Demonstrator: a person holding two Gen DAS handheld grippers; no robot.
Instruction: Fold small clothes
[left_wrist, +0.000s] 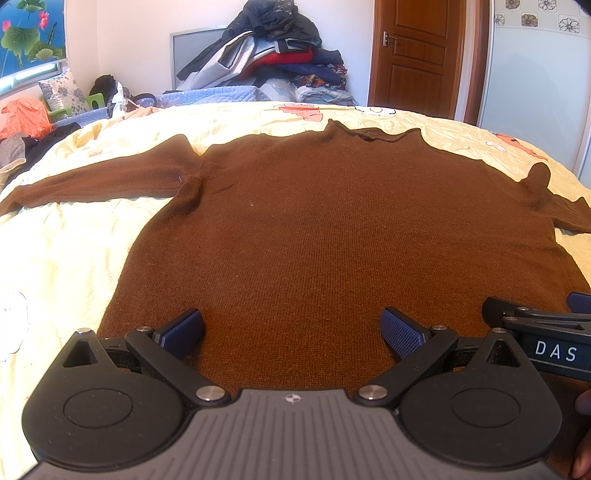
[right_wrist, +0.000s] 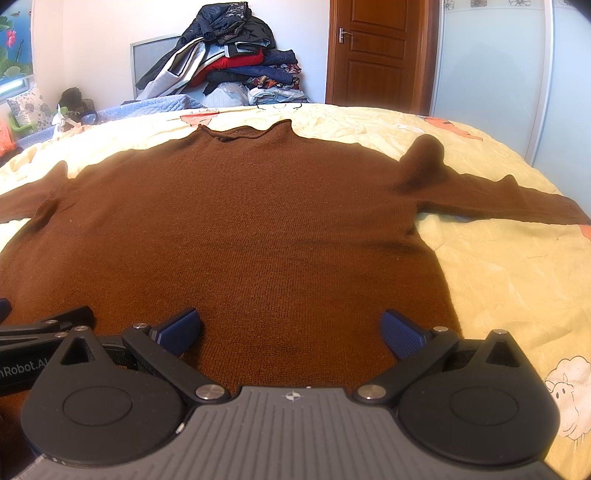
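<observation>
A brown knit sweater (left_wrist: 314, 221) lies flat on the bed, collar far, hem near me, both sleeves spread sideways. It also shows in the right wrist view (right_wrist: 240, 229). My left gripper (left_wrist: 291, 330) is open and empty, low over the hem left of centre. My right gripper (right_wrist: 291, 330) is open and empty over the hem's right part. The right gripper also shows at the right edge of the left wrist view (left_wrist: 535, 317). The left sleeve (left_wrist: 92, 181) lies straight. The right sleeve (right_wrist: 498, 199) has a raised bump at the shoulder (right_wrist: 423, 155).
The bed has a pale yellow cartoon-print sheet (right_wrist: 498, 280). A pile of clothes (left_wrist: 273, 55) stands against the far wall. A wooden door (left_wrist: 417, 51) is at the back right. An orange bag (left_wrist: 26, 116) and dark clothes lie at the far left.
</observation>
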